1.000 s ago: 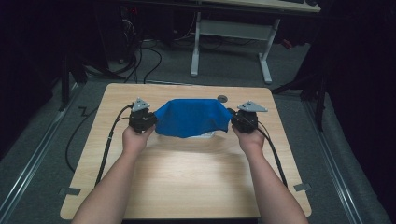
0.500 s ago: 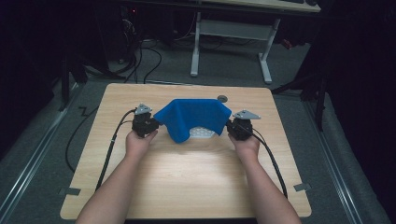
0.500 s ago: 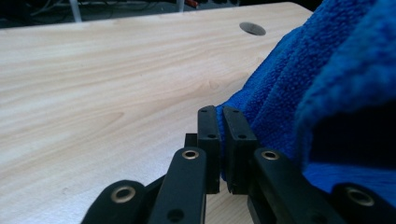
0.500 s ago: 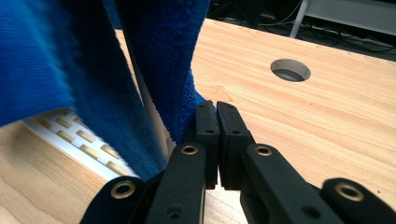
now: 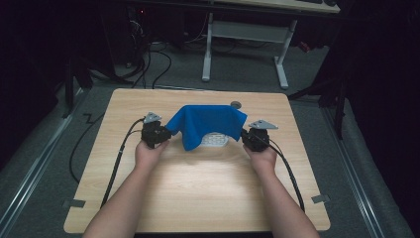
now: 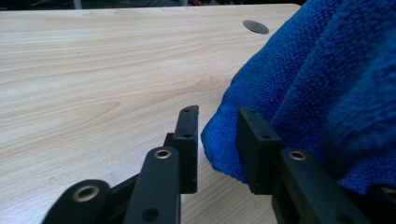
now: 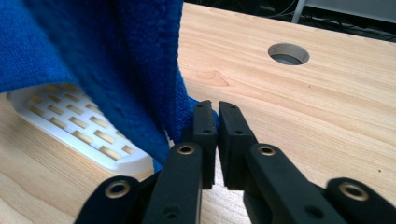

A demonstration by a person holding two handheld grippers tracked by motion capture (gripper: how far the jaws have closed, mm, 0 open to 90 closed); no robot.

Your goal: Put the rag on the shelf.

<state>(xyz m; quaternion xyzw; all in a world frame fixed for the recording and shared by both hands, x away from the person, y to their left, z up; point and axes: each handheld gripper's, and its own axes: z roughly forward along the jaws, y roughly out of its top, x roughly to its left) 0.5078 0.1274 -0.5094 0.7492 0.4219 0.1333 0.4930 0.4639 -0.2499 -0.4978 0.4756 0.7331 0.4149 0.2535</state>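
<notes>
Forearms reach in from the near edge of the pale wooden table (image 5: 198,198), one gripper at each side of a blue terry cloth (image 5: 208,124) draped over a white slotted plastic tray (image 5: 214,141) near the table's middle, toward the far edge. The left gripper (image 6: 215,140) has just been opening: its jaws now stand apart, with the cloth's corner hanging loose between them and resting against only one pad, so it has let go. The right gripper (image 7: 216,140) has just eased open a little; a narrow gap shows between its jaws, and the cloth's edge lies against the outer side of one jaw with no fabric seen inside the gap, so it looks released too. Beyond the cloth, a round cable hole (image 5: 236,104) sits by the far edge.

The risk from here is snagging: terry loops could catch on a pad as either gripper pulls away, dragging the cloth off the tray and uncovering it.
</notes>
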